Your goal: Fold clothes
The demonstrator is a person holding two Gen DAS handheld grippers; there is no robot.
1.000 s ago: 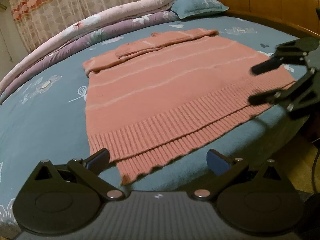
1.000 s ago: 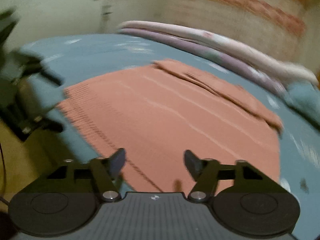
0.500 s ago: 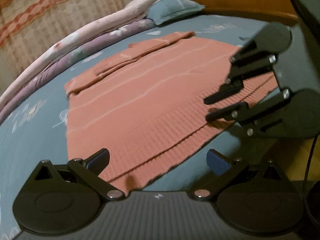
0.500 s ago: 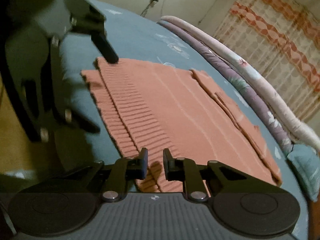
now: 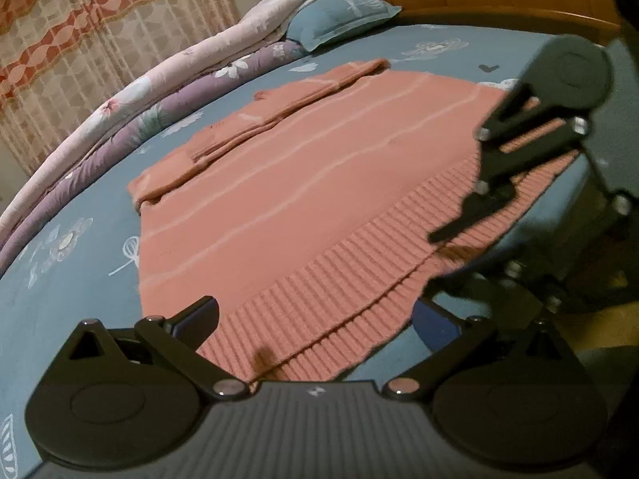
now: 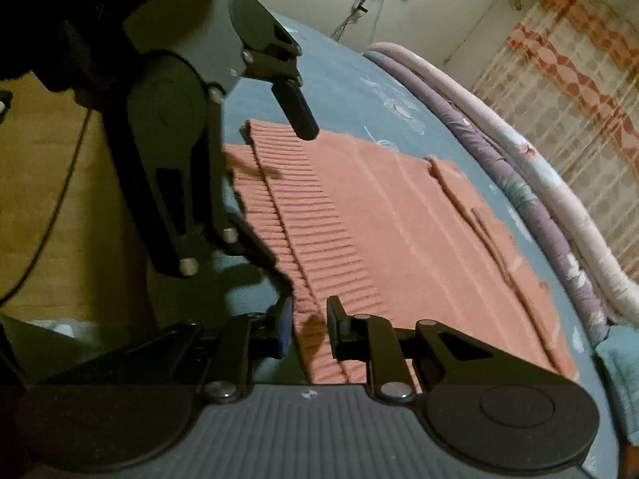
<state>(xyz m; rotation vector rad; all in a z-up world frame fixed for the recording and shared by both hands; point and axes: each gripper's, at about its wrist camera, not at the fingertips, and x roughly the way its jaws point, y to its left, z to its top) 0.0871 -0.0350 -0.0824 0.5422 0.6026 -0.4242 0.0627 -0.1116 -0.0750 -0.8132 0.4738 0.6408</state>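
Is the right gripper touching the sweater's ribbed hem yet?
Touching: in the right wrist view, the right gripper has the sweater hem pinched between its nearly closed fingers.

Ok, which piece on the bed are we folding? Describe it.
On the blue floral bed sheet lies a salmon-pink sweater, spread flat. Unlike the rolled quilt behind it, it has thin pale stripes and a ribbed hem facing the grippers.

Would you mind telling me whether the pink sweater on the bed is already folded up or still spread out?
Mostly spread: the sweater lies flat across the bed, with only its sleeves folded in over the body.
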